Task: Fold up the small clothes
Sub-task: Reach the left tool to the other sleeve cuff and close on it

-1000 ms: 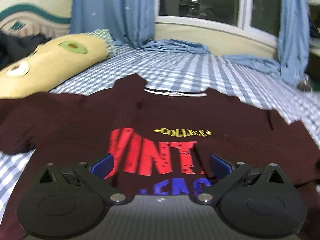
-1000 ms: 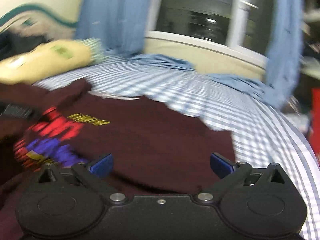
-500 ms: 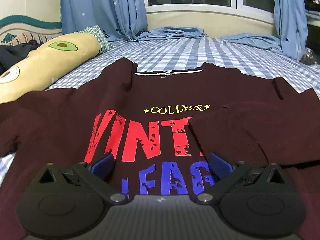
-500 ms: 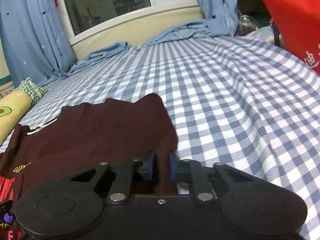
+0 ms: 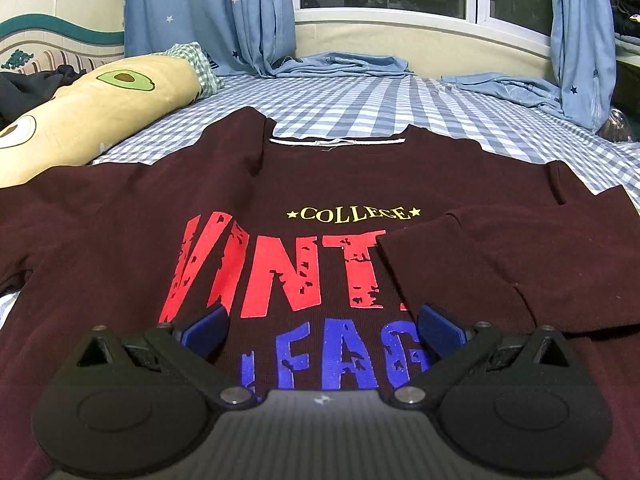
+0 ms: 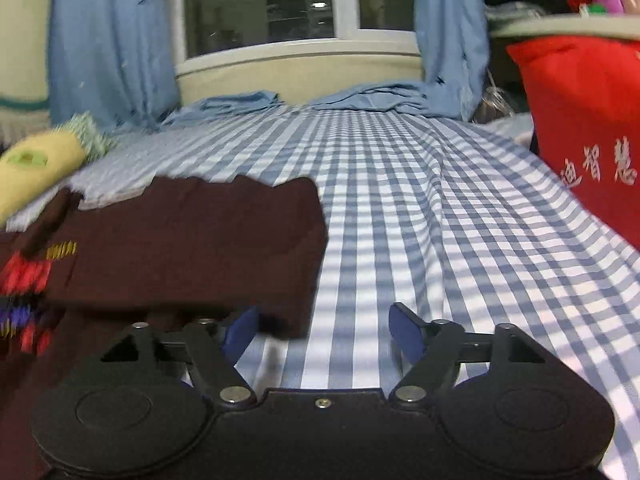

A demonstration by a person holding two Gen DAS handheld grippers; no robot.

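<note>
T-shirt (image 5: 280, 184), dark maroon, lies front-up on the blue-and-white checked bedsheet (image 6: 420, 208), its neckline toward the window, and its right sleeve (image 5: 520, 256) is now folded inward across the chest, covering the end of the printed words. Half a second ago the right gripper (image 6: 322, 330) was clenched on the edge of that sleeve; now its blue pads stand apart with nothing between them, one pad just beside the folded edge and the other over bare sheet, so the sleeve has been let go and laid down. That suggests the first side fold is done and the right tool is free for the next grasp. The left gripper (image 5: 322, 332) hangs spread wide above the lower chest print, holding nothing, much as it did in the earlier frames. The left sleeve (image 5: 60, 216) is still spread out flat toward the avocado-print bolster pillow (image 5: 92, 120), so the matching fold on that side probably comes next, then the lengthwise fold. Readable writing: "COLLEGE" in yellow between two stars, below it big red letters "VINT" cut off by the folded sleeve, and blue letters "LEAG" partly hidden by the tool. The red bag (image 6: 588, 128) at the bed's right side carries white Chinese characters, of which 智慧 can be made out.
</note>
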